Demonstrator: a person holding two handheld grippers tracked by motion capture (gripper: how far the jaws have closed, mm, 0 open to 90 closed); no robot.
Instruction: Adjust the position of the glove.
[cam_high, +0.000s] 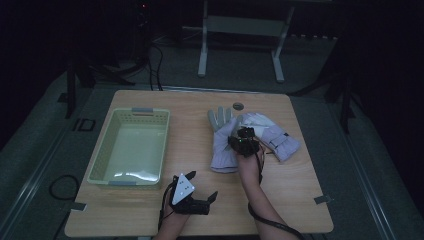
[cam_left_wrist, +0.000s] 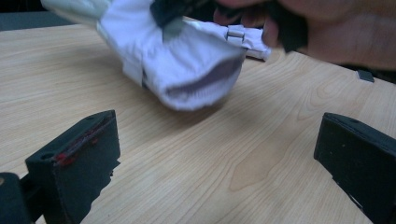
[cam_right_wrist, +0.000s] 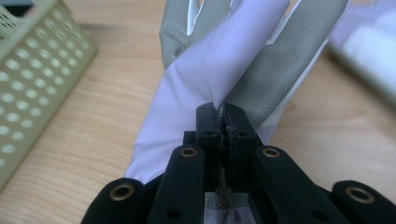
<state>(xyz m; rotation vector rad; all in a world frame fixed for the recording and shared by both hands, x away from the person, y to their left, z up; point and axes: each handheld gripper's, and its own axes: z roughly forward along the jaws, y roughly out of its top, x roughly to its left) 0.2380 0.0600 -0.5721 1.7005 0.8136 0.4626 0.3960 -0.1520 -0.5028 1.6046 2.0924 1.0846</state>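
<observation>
Right tongs (cam_right_wrist: 223, 114) tight on unmarked white glove (cam_right_wrist: 210, 70)

Lavender glove (cam_right_wrist: 205, 79) with dotted grey finger patches, pale green perforated basket (cam_high: 131, 146), light woodgrain table (cam_high: 295, 190).

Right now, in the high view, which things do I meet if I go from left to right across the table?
Basket → left gripper, open, at the near edge → glove pinched by the right gripper → second glove at the right.

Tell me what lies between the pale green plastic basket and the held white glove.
Only bare wooden table, seen in the high view, separates the basket from the glove.
</observation>
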